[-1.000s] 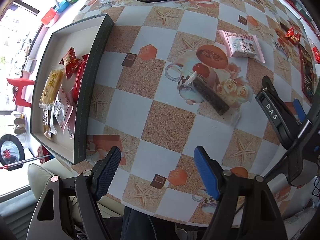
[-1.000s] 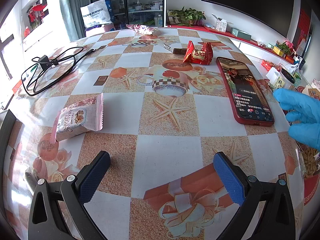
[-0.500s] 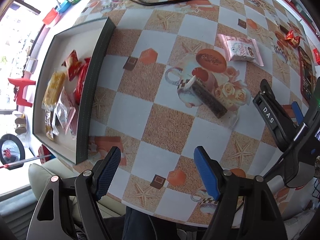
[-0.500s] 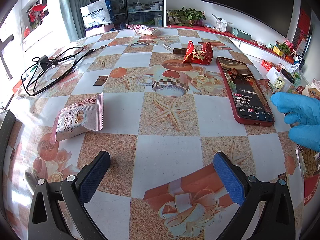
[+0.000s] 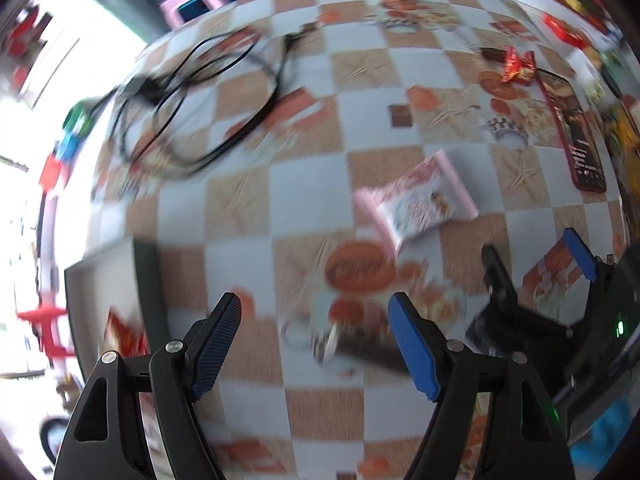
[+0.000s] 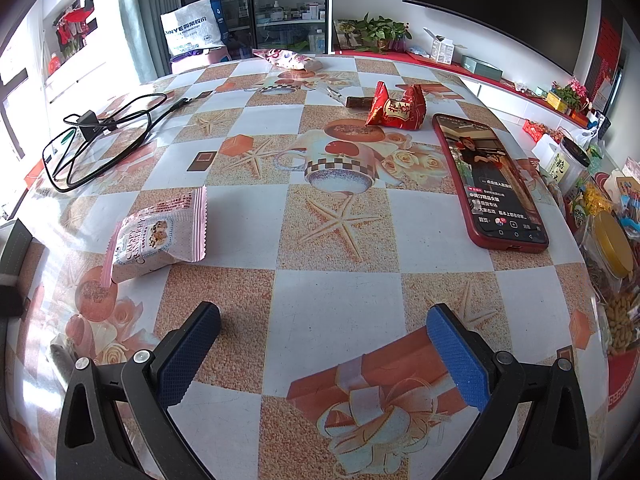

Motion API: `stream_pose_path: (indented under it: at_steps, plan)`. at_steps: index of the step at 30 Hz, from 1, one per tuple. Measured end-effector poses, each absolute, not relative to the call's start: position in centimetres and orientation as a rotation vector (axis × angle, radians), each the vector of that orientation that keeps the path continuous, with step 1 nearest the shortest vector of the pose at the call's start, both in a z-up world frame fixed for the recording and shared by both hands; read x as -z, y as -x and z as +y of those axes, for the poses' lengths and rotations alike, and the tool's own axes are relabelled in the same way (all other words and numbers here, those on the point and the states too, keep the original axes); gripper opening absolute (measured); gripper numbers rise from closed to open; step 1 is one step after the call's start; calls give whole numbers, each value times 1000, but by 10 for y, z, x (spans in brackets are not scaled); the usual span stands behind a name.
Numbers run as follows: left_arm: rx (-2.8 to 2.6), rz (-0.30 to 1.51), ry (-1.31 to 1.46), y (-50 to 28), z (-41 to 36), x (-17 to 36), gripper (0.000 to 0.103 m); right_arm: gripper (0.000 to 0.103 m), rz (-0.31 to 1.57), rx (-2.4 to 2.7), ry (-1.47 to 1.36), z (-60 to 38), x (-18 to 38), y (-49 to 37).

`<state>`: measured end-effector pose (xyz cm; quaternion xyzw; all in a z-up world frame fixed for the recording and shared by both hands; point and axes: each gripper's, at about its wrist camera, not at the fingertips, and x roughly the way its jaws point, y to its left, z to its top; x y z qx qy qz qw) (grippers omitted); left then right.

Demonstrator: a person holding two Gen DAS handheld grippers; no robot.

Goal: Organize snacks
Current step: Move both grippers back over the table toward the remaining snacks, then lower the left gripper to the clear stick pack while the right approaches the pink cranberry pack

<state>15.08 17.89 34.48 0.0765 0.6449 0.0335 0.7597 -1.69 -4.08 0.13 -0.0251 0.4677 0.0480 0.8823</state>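
We see a pink-and-white snack packet (image 6: 158,236) lying flat on the bench (image 6: 344,292), a puffy pillow pack with crimped, zig-zag pink ends and a white printed panel showing small round biscuits. In the right wrist view its long axis runs from near-left to far-right, one crimped end toward the bench's left edge and the other toward the middle of the bench. It sits on a white square, its near corner over a sandy one, ahead and to the left of the right tongs (image 6: 320,352), well apart from them.

A red foil-wrapped sweet (image 6: 396,110) lies farther back, tilted, just beside the top end of a phone (image 6: 490,180) in a red case whose long axis runs away from us. A dark bar in clear wrap (image 5: 360,350) lies between the pads of the left tongs (image 5: 316,344) in that blurred view, probably flat on the bench below them, though we cannot tell how close they are to it. Its long axis runs roughly across the picture. The same view shows the pink packet (image 5: 416,204) beyond.

Both tongs stand wide, with nothing held. A grey tray (image 5: 150,280) with a red wrapper in it sits at the bench's left edge. A black cable (image 6: 100,140) coils at the far left.
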Motion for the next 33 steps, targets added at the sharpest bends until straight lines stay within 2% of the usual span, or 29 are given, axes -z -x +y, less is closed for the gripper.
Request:
stream_pose_path:
  at_steps: [4, 8, 17, 22, 26, 29, 33]
  plan:
    - [-2, 1387, -250, -167, 171, -336, 79, 103, 974, -100, 52, -40, -1, 16]
    - [26, 1394, -194, -167, 180, -335, 79, 103, 974, -100, 52, -39, -1, 13]
    - [74, 1468, -174, -114, 212, -329, 79, 103, 977, -90, 49, -41, -1, 19]
    - [88, 1489, -140, -84, 239, -337, 79, 103, 1148, -79, 36, -44, -6, 1]
    - [62, 1484, -62, -71, 260, -347, 79, 103, 1350, -92, -102, -43, -12, -16]
    - [39, 1483, -7, -66, 273, -352, 79, 103, 1377, -95, -205, -34, -25, -34]
    - [14, 1470, 23, -59, 284, -362, 79, 103, 1381, -97, -190, -5, -36, -67]
